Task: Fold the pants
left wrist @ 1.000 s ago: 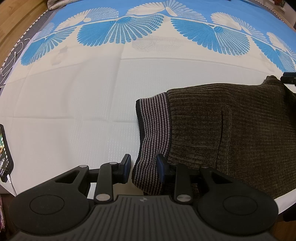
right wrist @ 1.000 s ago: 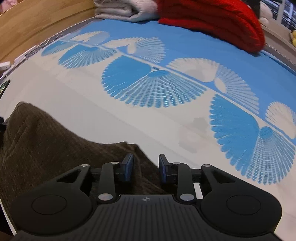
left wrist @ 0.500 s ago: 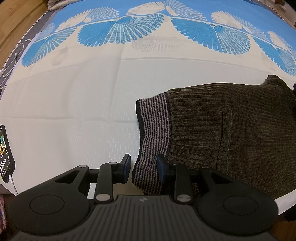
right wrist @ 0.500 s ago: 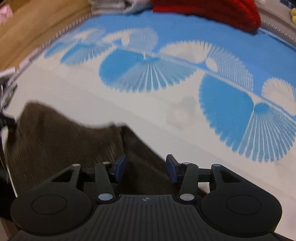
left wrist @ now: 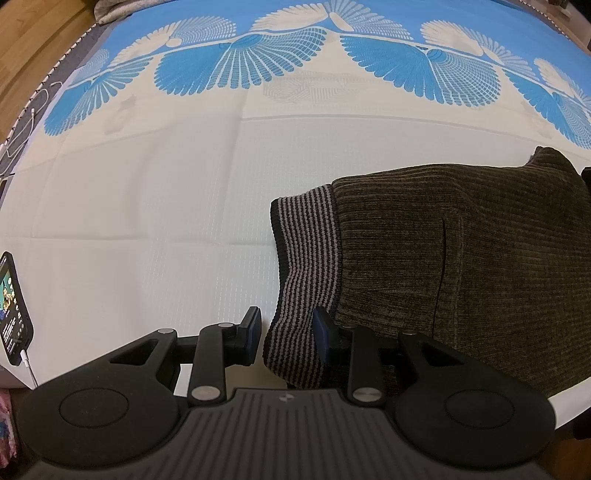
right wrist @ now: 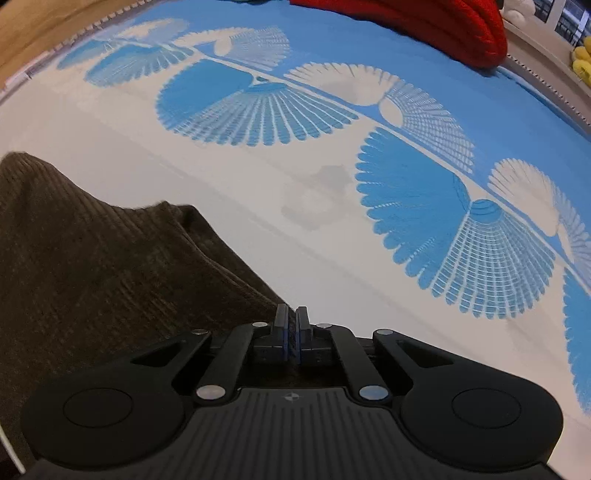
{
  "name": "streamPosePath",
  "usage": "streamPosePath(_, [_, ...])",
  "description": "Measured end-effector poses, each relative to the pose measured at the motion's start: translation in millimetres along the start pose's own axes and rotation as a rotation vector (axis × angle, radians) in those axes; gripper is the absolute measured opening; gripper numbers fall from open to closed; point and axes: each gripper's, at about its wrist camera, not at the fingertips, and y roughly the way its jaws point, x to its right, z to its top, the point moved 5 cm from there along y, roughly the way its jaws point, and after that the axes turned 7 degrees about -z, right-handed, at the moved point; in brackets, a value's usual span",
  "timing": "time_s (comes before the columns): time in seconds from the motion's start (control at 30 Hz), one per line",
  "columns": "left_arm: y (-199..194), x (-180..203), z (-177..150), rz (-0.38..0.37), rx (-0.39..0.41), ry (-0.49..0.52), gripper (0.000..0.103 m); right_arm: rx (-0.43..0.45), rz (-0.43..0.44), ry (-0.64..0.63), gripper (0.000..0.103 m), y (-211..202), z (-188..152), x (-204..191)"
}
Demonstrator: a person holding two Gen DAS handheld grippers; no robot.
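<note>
Dark brown ribbed pants [left wrist: 461, 251] lie on the bed, with a grey-and-black striped waistband [left wrist: 306, 258] at their left end. My left gripper [left wrist: 286, 332] is open, its jaws on either side of the waistband's near corner. In the right wrist view the pants [right wrist: 92, 266] fill the lower left. My right gripper [right wrist: 291, 330] is shut, with the pants' edge at its jaws; a thin sliver of dark fabric seems to be pinched between the pads.
The bed cover [left wrist: 147, 221] is white with a blue fan pattern at the far side. A lit phone [left wrist: 13, 306] on a cable lies at the left edge. A red knit pile [right wrist: 424, 22] sits at the far end. Wooden floor [right wrist: 37, 29] lies beyond the bed.
My right gripper has closed from open to shut at the pants' edge. The left gripper and the waistband have not moved.
</note>
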Motion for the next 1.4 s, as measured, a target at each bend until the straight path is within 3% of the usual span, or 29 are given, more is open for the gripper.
streamPosePath(0.13, [-2, 0, 1, 0.006, -0.001, 0.004, 0.036, -0.017, -0.112, -0.015, 0.002, 6, -2, 8])
streamPosePath(0.23, [-5, 0, 3, 0.019, -0.002, 0.009, 0.042, -0.027, -0.154, 0.017, 0.002, 5, -5, 23])
streamPosePath(0.4, [-13, 1, 10, 0.025, 0.014, -0.016, 0.047, 0.058, -0.179, 0.101, 0.005, -18, -1, 43])
streamPosePath(0.53, [-27, 6, 18, 0.041, 0.060, -0.050, 0.050, 0.106, -0.197, 0.175, 0.018, -38, -6, 64])
streamPosePath(0.7, [-41, 13, 28, 0.057, 0.112, -0.094, 0.050, 0.169, -0.237, 0.332, 0.021, -68, -25, 104])
streamPosePath(0.87, [-47, 27, 38, 0.082, 0.141, -0.118, 0.050, 0.159, -0.228, 0.455, 0.021, -84, -63, 141])
streamPosePath(1.07, [-49, 57, 56, 0.052, 0.168, -0.102, 0.050, 0.115, -0.302, 0.507, 0.021, -97, -114, 178])
streamPosePath(1.4, [-53, 133, 84, -0.039, 0.207, -0.038, 0.050, 0.035, -0.406, 0.802, 0.024, -140, -262, 254])
